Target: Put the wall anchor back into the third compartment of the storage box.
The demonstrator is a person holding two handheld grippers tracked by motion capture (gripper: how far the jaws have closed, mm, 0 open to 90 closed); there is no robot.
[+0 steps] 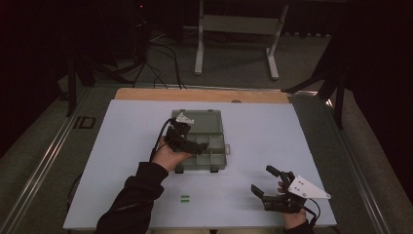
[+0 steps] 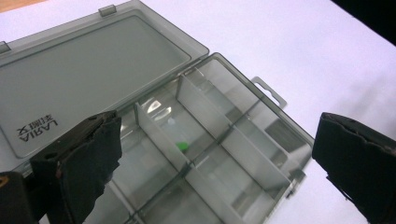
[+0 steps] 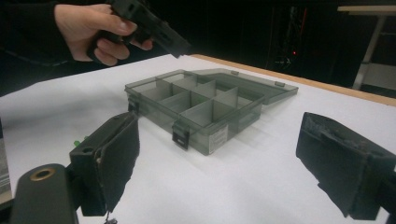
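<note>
A grey translucent compartment box lies on the white counter, near its centre, with the lid folded fully open and lying flat on the far side. The lid carries printed lettering near one corner. Inner dividers split the tray into several compartments. One small green piece rests on the floor of a compartment in the middle of the tray.

The left claw is held above the near-left part of the box, gripped by the left hand. Its jaws stand wide apart with nothing between them.

The right claw sits over the near-right area of the counter, well apart from the box. Its jaws are also spread wide and hold nothing.

Two small green pieces lie side by side on the counter near its front edge, between the two forearms and apart from the box.
</note>
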